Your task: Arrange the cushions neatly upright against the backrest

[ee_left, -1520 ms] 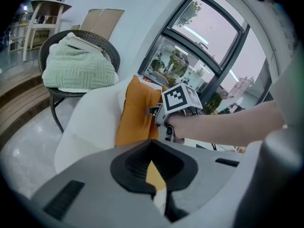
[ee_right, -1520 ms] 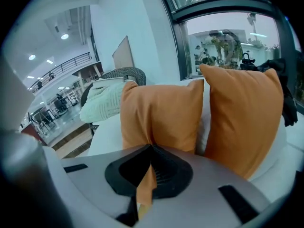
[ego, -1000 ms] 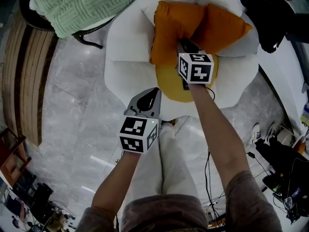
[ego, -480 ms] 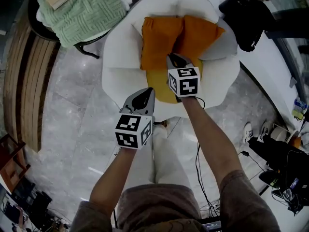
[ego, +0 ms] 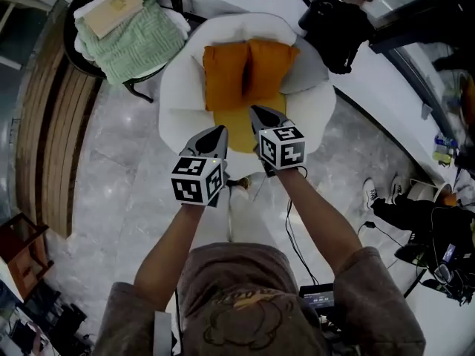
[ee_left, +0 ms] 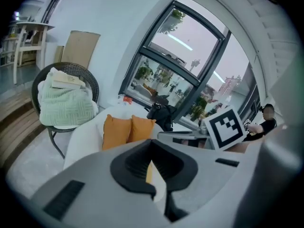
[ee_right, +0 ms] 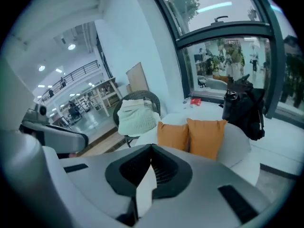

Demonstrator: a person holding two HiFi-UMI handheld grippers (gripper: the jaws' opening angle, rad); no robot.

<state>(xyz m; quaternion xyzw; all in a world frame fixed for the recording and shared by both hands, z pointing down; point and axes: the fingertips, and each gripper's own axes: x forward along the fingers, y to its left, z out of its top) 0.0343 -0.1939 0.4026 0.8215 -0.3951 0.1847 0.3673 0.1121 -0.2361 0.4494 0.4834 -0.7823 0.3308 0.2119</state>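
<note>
Two orange cushions (ego: 225, 75) (ego: 269, 67) stand upright side by side against the backrest of a round white armchair (ego: 178, 87). A yellow seat pad (ego: 236, 119) lies in front of them. My left gripper (ego: 220, 130) hangs over the chair's front edge, shut and empty. My right gripper (ego: 254, 110) is over the seat pad, short of the cushions; its jaws are closing together with nothing between them. The left gripper view shows the cushions (ee_left: 115, 132) (ee_left: 141, 128) beyond the shut left gripper (ee_left: 151, 141). They (ee_right: 173, 136) (ee_right: 206, 137) stand past the right gripper (ee_right: 151, 147) too.
A dark wicker chair with a green blanket (ego: 126, 39) and a book on top stands left of the armchair. A black backpack (ego: 334, 24) sits at the armchair's right. Shoes (ego: 373, 193) and cables lie on the marble floor at right. Wooden boards (ego: 44, 124) run along the left.
Both grippers have drawn back from the cushions toward the person. The right gripper was up against the right cushion a second ago and is clear of it now. The cushions stay upright.
</note>
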